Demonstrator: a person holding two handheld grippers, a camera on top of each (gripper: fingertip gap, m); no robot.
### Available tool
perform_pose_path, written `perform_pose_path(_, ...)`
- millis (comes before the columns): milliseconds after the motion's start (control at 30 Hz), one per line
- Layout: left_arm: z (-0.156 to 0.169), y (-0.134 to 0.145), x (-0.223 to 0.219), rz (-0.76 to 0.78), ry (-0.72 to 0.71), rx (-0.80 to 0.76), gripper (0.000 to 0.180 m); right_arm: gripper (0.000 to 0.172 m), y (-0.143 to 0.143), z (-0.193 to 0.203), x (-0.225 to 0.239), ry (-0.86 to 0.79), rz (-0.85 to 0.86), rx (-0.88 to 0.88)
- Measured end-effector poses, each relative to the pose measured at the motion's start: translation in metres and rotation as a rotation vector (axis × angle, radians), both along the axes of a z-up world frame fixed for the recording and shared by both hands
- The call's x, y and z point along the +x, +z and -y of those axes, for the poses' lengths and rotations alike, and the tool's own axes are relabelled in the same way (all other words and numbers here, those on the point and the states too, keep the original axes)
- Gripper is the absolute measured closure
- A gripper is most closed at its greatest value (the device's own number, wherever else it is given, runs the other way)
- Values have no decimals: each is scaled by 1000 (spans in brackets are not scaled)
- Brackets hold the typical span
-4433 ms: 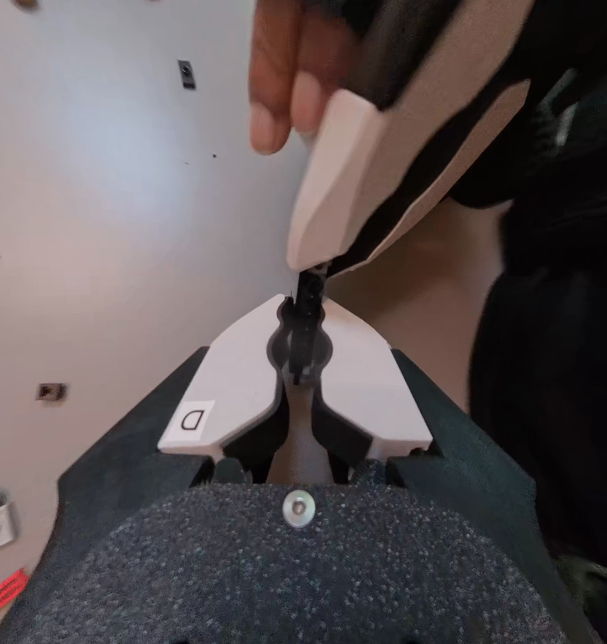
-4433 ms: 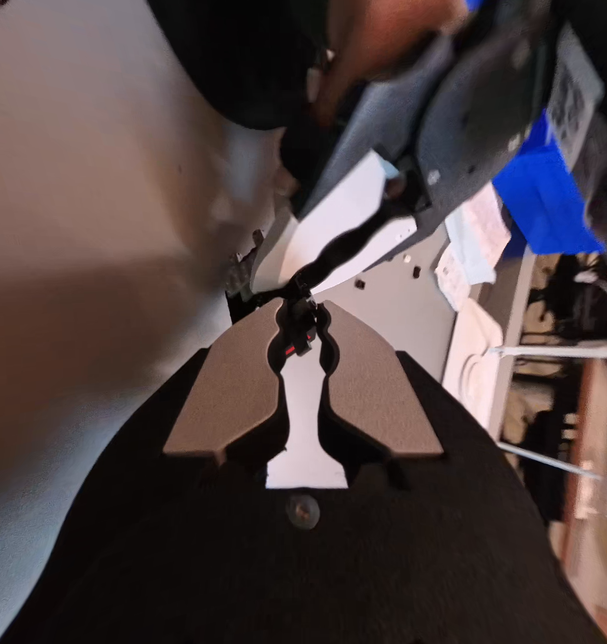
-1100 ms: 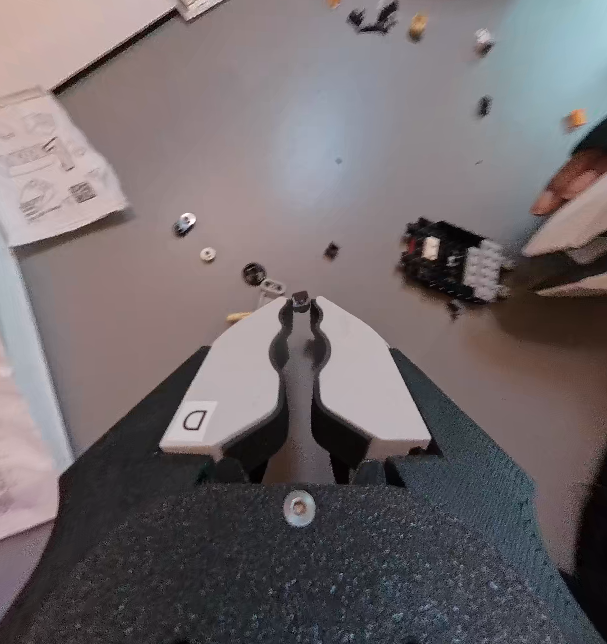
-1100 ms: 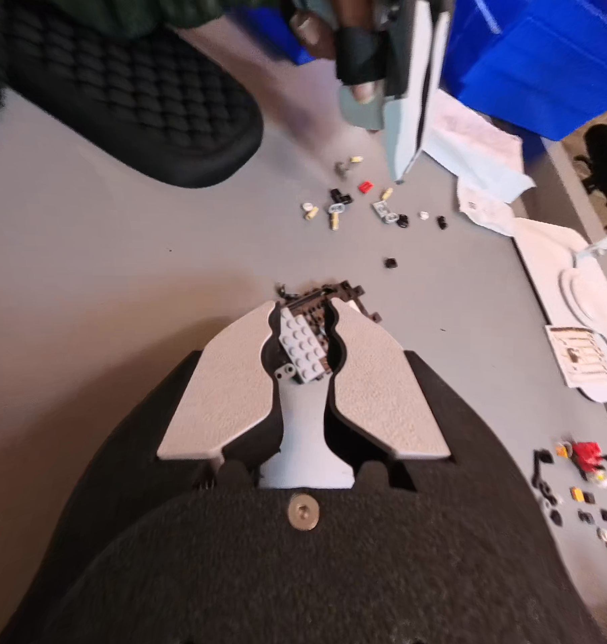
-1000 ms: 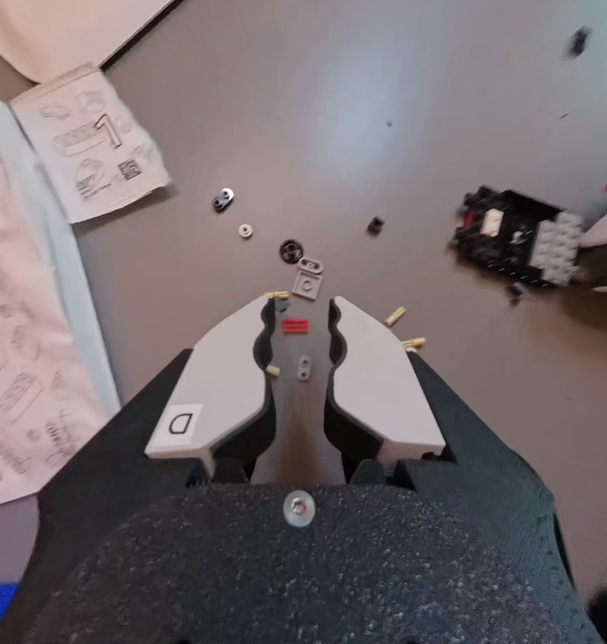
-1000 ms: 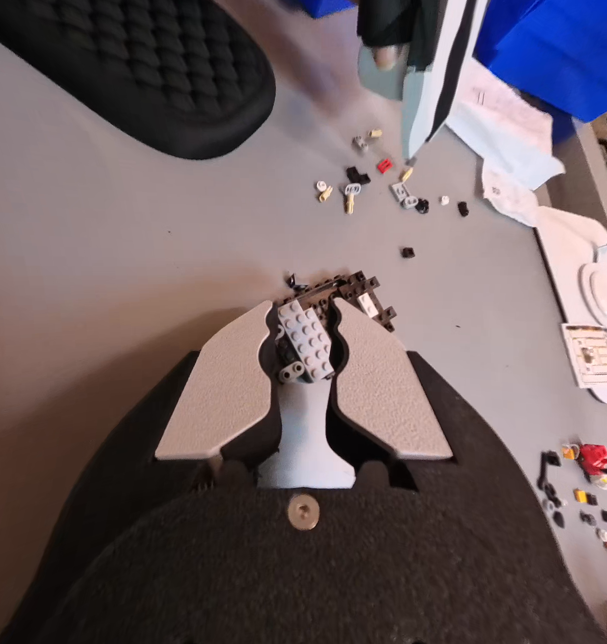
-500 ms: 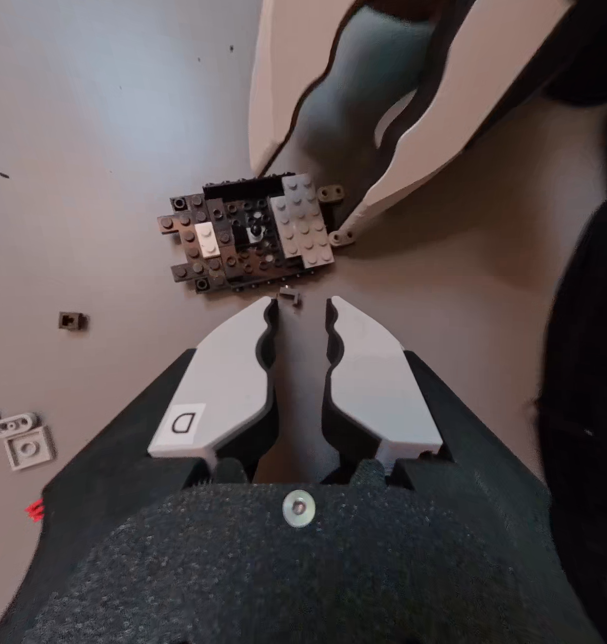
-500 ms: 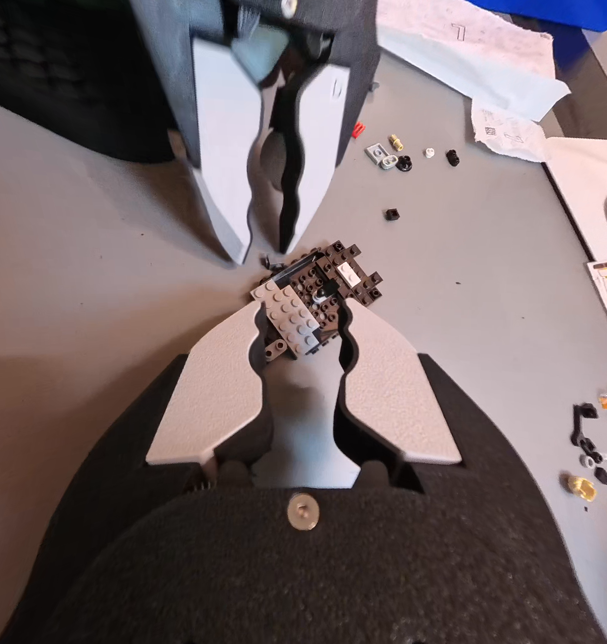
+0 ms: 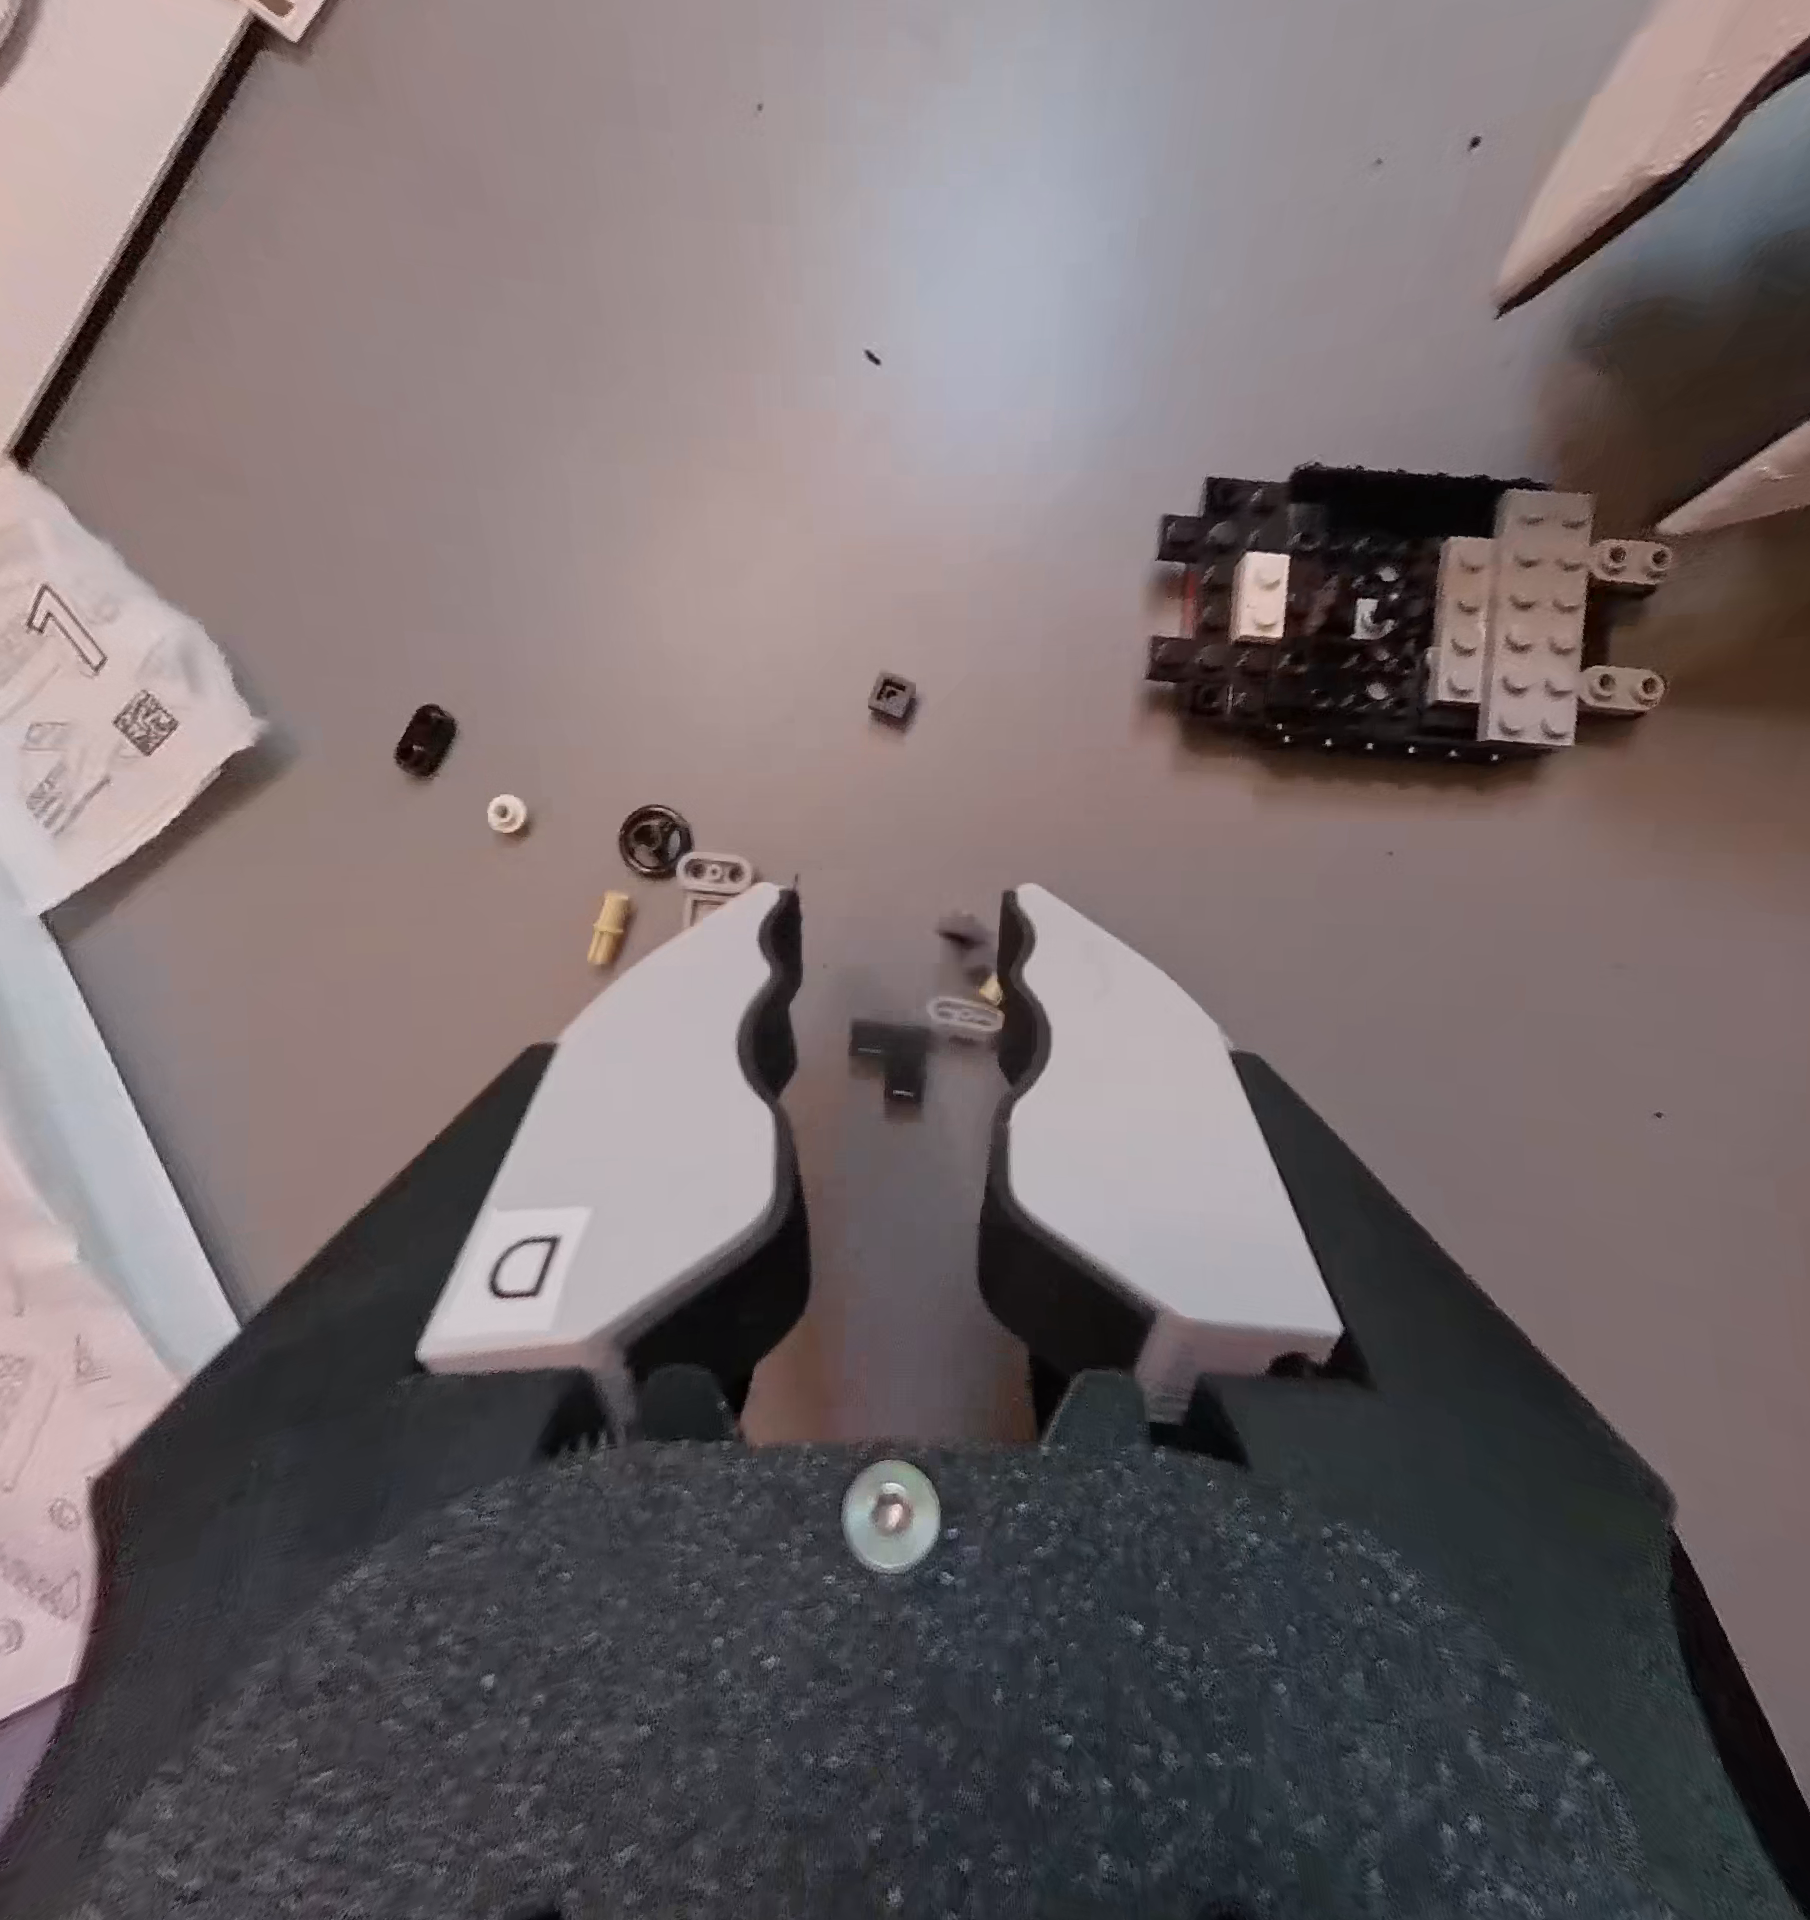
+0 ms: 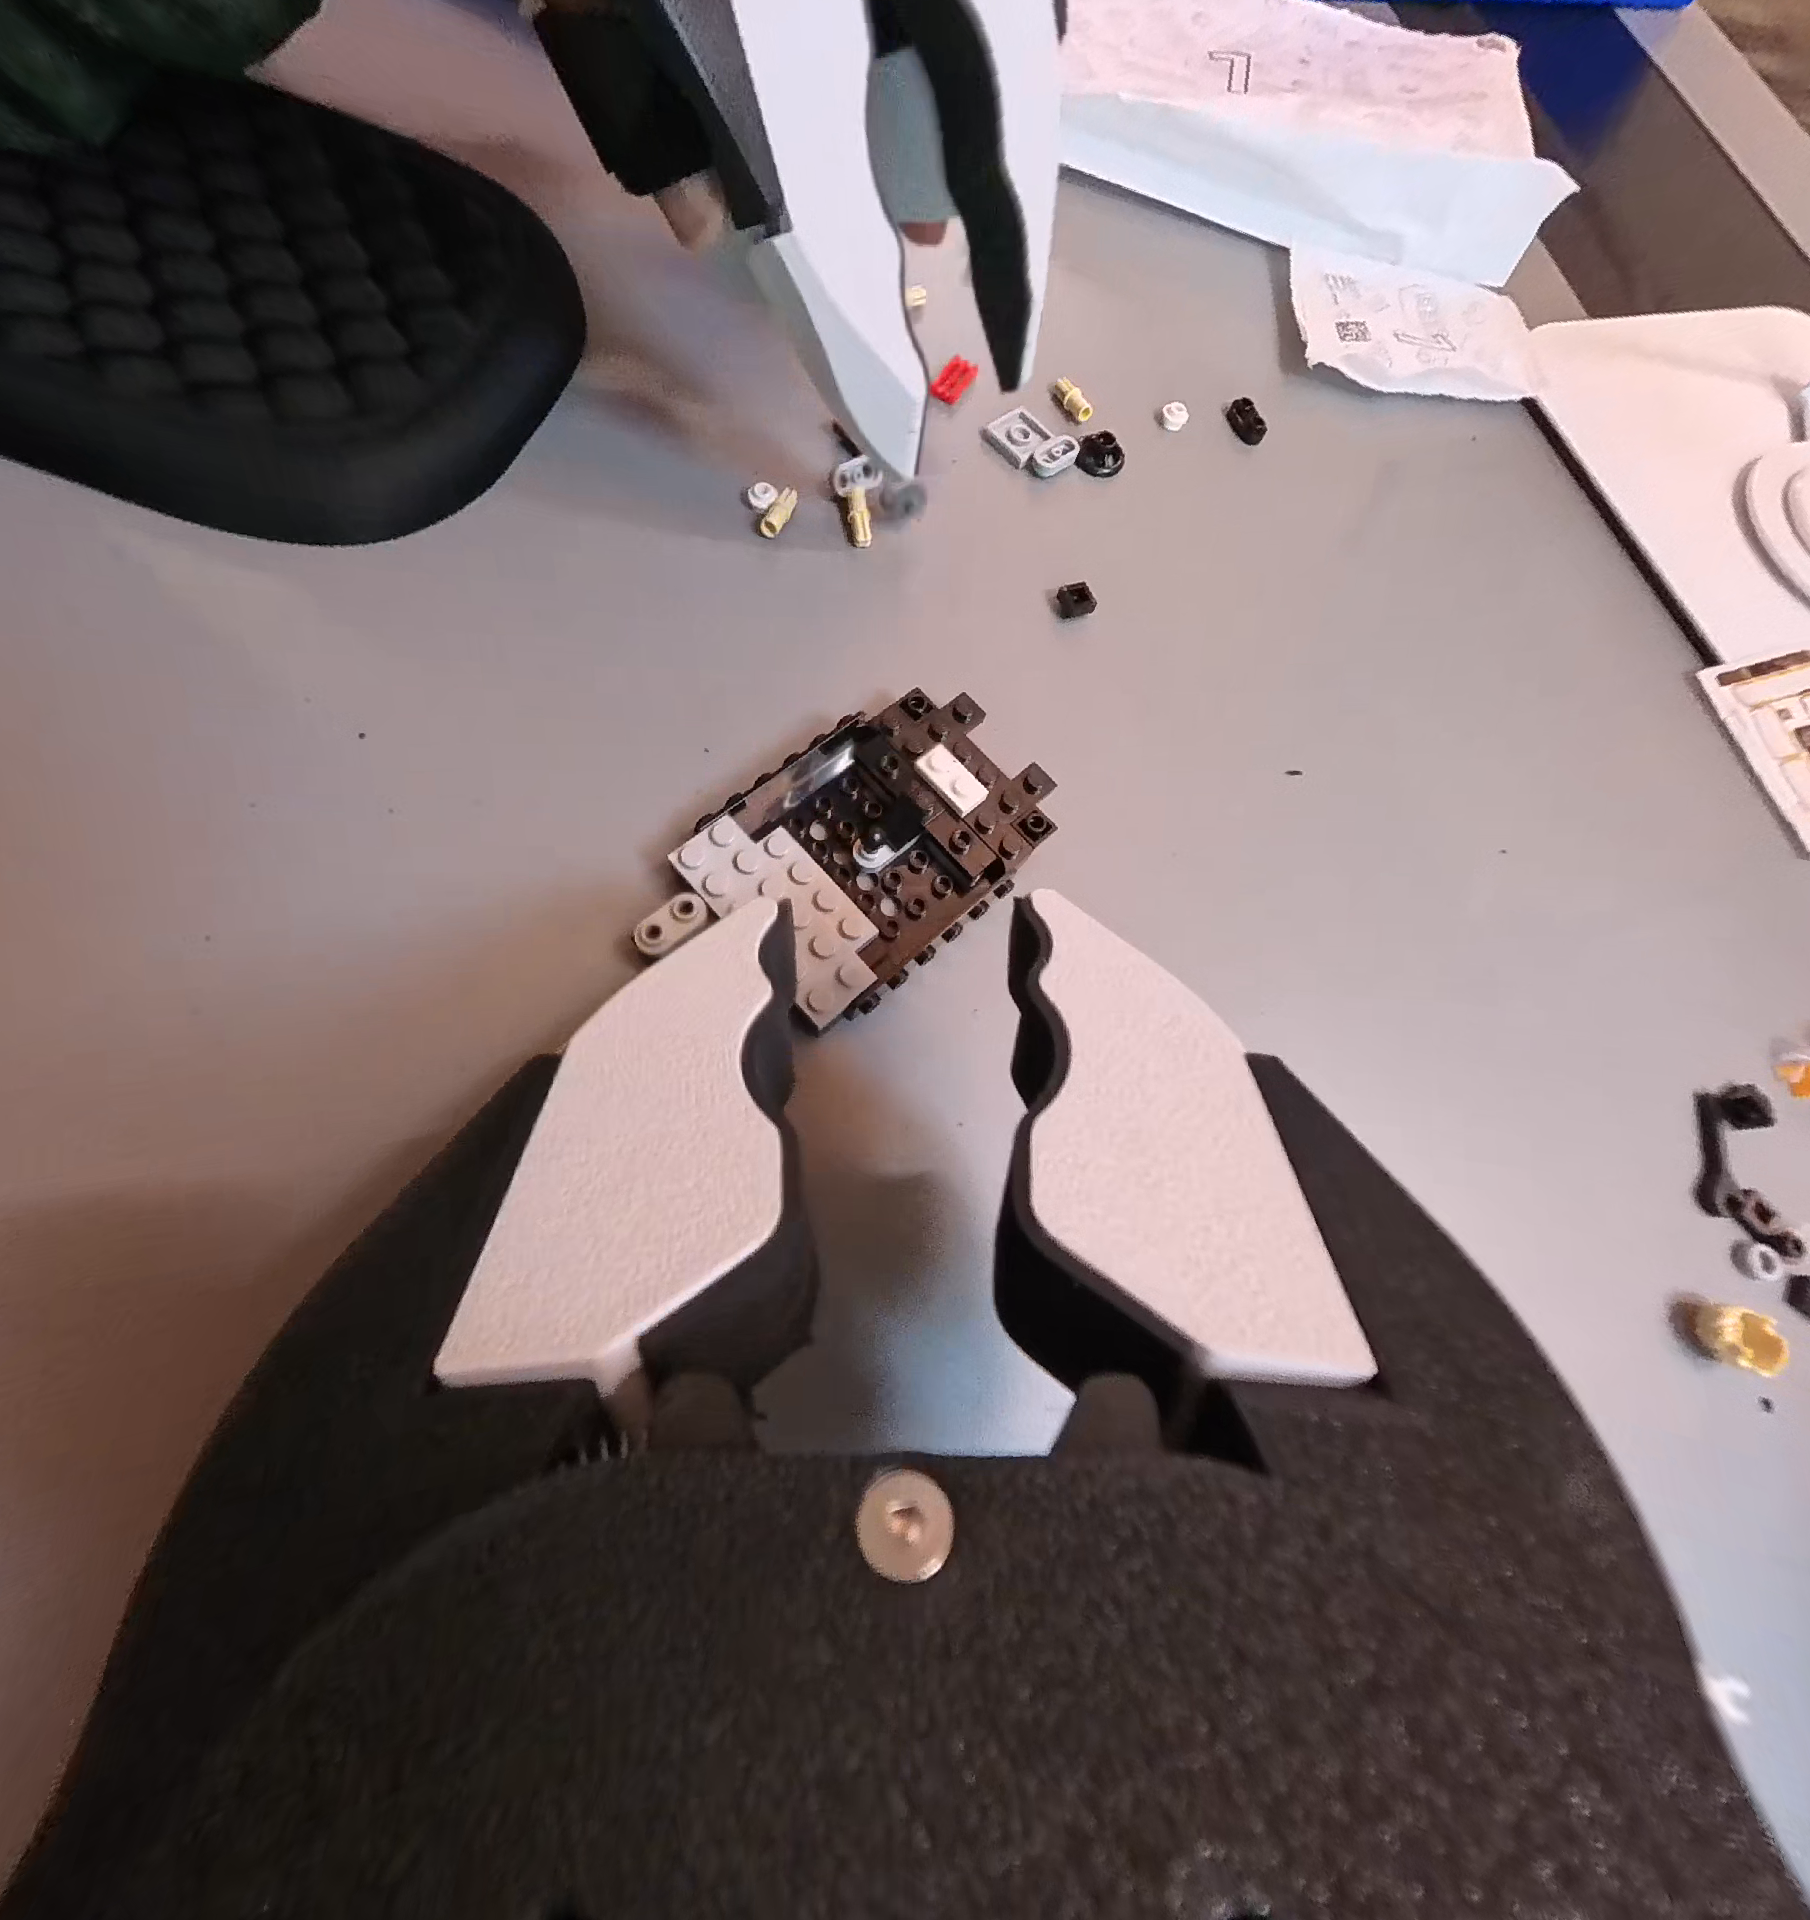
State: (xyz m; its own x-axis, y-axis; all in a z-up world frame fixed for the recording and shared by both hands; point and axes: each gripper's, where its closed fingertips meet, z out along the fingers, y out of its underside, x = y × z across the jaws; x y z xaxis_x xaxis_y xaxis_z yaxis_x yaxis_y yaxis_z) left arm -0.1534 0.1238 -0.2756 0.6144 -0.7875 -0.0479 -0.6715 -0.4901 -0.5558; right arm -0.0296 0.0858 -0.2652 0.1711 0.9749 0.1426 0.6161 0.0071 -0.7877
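A black brick assembly with a light grey plate (image 10: 870, 831) lies on the grey table (image 10: 361, 831); it also shows in the left wrist view (image 9: 1400, 613). My right gripper (image 10: 896, 909) is open and empty, its fingertips just short of the assembly's near corner. In the left wrist view the right gripper (image 9: 1581, 416) sits beside the assembly's grey end. My left gripper (image 9: 899, 904) is open and empty, low over loose pieces: a black L-shaped piece (image 9: 888, 1055) and a small grey link (image 9: 963, 1010) lie on the table between its fingers. In the right wrist view the left gripper (image 10: 958, 421) stands over a red piece (image 10: 951, 376).
Loose small parts lie around the left gripper (image 9: 652, 831), and a black square piece (image 9: 893, 694) lies between it and the assembly. Printed sheets (image 9: 59, 675) lie left. A black mesh cushion (image 10: 205, 312), a white tray (image 10: 1711, 468) and more small parts (image 10: 1753, 1195) border the table.
My right gripper opened off the assembly and drew back a little. My left gripper swung from the assembly to the loose pieces and its jaws widened.
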Motion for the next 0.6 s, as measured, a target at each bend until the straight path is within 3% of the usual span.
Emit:
perform_pose_path(100,-3,3,2,13,2,27,140,128,1,0,-3,-49,-29,-90)
perform_pose_path(200,-3,4,5,19,-5,45,138,99,-5,-3,-7,-176,9,-203)
perform_pose_path(300,0,7,15,81,-22,31,139,83,-19,3,-15,-247,90,-255)
perform_pose_path(400,9,12,30,193,-56,-20,140,87,-35,6,-21,-247,190,-205)
perform_pose_path(433,11,13,33,232,-66,-41,140,100,-34,5,-22,-236,184,-179)
perform_pose_path(533,19,22,43,389,-97,-123,140,101,-32,-1,-18,-194,168,-149)
perform_pose_path(600,27,32,50,527,-144,-187,138,101,-16,2,-19,-101,57,-166)
